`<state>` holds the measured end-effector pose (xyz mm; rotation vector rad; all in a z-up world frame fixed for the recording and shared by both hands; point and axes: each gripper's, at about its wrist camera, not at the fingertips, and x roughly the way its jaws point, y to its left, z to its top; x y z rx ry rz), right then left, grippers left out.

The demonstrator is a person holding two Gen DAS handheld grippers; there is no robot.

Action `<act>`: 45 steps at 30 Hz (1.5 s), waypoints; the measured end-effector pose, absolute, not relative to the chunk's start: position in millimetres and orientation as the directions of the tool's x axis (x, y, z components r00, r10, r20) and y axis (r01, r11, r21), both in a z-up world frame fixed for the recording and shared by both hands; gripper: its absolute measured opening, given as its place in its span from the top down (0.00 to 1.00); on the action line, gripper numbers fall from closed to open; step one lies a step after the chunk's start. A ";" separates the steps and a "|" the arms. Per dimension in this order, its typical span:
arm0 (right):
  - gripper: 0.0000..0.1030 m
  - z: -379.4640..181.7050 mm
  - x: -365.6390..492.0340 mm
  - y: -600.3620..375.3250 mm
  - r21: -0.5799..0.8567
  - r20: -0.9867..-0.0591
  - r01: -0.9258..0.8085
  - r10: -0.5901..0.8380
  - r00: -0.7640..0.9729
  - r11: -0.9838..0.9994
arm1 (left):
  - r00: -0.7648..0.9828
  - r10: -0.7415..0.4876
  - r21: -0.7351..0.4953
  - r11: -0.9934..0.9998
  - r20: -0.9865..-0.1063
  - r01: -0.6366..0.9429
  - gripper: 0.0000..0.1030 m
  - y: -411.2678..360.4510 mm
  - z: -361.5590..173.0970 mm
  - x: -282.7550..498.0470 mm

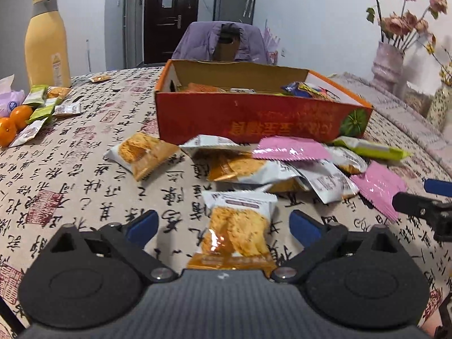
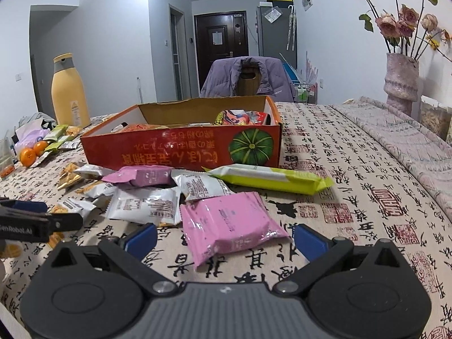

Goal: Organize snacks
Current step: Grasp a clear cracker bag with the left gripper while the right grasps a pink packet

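From the left wrist view, I see my left gripper [image 1: 223, 224] with its jaws spread wide, released, and an orange-and-white snack packet [image 1: 238, 226] lying on the desk [image 1: 84, 169] between the blue pads [image 1: 142, 226], touching neither. Beyond it a loose heap of packets sits just in front of the orange cardboard box [image 1: 254, 118]: a second orange-and-white packet [image 1: 145, 155] to the left, a pink packet [image 1: 291, 149] on top of the heap, and a yellow-green bar [image 1: 373, 148] at the right. The box already holds several snacks. Far left stand a yellow bottle [image 1: 46, 42] and two oranges [image 1: 14, 121]. The right gripper's finger [image 1: 423, 206] pokes in from the right edge.

From the right wrist view, my right gripper [image 2: 226, 240] is also released, jaws wide, with a pink snack packet [image 2: 228, 223] lying flat between the pads, not pressed. Just behind it lie white packets [image 2: 147, 206] and the yellow-green bar [image 2: 271, 178], which rests close to the box's near wall [image 2: 180, 152]. The left gripper's finger [image 2: 39, 220] shows at the left edge. A vase of flowers [image 2: 401, 82] stands far right.
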<state>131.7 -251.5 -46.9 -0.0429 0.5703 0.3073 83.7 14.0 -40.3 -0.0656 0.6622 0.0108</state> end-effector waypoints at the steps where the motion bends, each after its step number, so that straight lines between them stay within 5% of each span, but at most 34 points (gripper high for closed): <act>1: 0.00 -47.5 131.4 -252.1 0.046 -0.537 -0.296 0.273 0.798 0.954 | 0.787 -0.012 -0.053 0.998 -0.617 -0.027 0.19 11.8 -41.1 83.9; 5: 0.00 -47.9 131.6 -254.7 0.050 -0.537 -0.292 0.273 0.798 0.955 | 0.789 -0.014 -0.036 0.999 -0.614 -0.010 0.59 7.2 -42.0 82.3; 19: 0.00 -48.0 142.6 -252.0 0.027 -0.544 -0.313 0.277 0.792 0.949 | 0.840 -0.015 -0.058 0.998 -0.543 -0.020 0.61 19.4 -22.8 68.7; 36: 0.00 -62.4 199.1 -236.2 -0.019 -0.668 -0.388 0.277 0.691 0.922 | 0.844 -0.024 -0.079 0.997 -0.536 -0.022 0.61 22.8 -22.8 68.6; 45: 0.24 -59.3 188.0 -234.4 -0.022 -0.644 -0.417 0.306 0.701 0.909 | 0.840 -0.034 -0.086 0.996 -0.542 -0.016 0.61 22.3 -24.3 70.3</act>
